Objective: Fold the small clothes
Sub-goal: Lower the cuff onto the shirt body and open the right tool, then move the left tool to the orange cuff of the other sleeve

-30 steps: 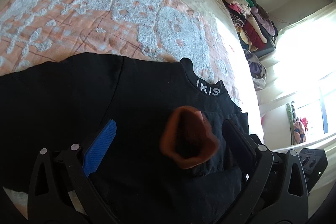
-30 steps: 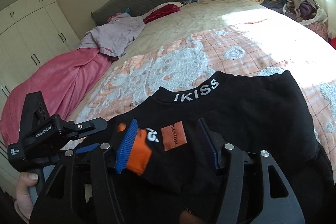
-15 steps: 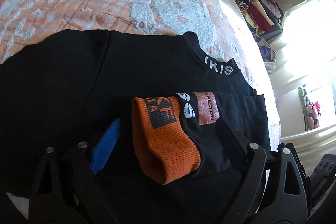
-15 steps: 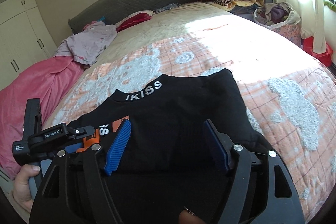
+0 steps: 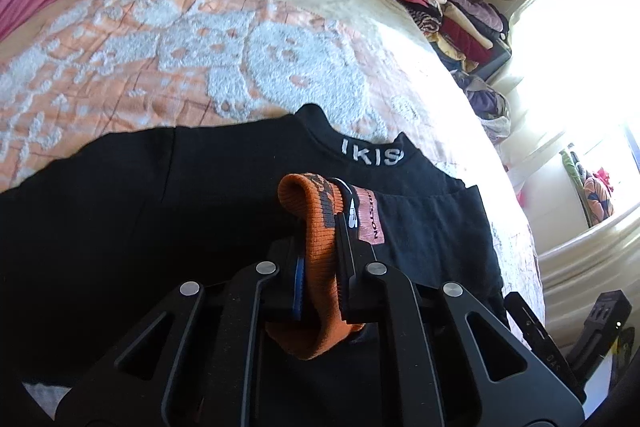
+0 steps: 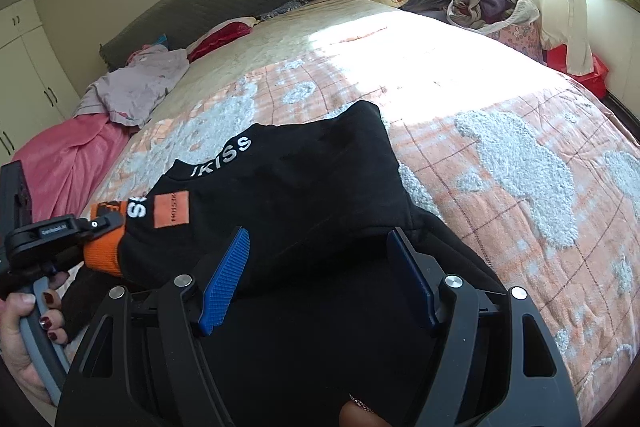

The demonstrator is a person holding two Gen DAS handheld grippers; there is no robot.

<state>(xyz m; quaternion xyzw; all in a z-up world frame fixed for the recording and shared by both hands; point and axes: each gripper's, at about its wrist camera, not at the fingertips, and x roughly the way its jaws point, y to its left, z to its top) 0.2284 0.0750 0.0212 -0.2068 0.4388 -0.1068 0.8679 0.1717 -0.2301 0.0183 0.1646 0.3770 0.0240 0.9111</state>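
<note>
Left gripper (image 5: pixel 318 279), left wrist view: just closed, now clamped on orange cuff (image 5: pixel 316 267) of black sweatshirt (image 5: pixel 168 195) lying collar-up on bedspread (image 5: pixel 200 67). Right gripper (image 6: pixel 316 279), right wrist view: jaws apart, pads either side of raised shoulder fold, not pressing. Advisable: carry cuff straight across chest, low, sleeve flat, edges parallel.
</note>
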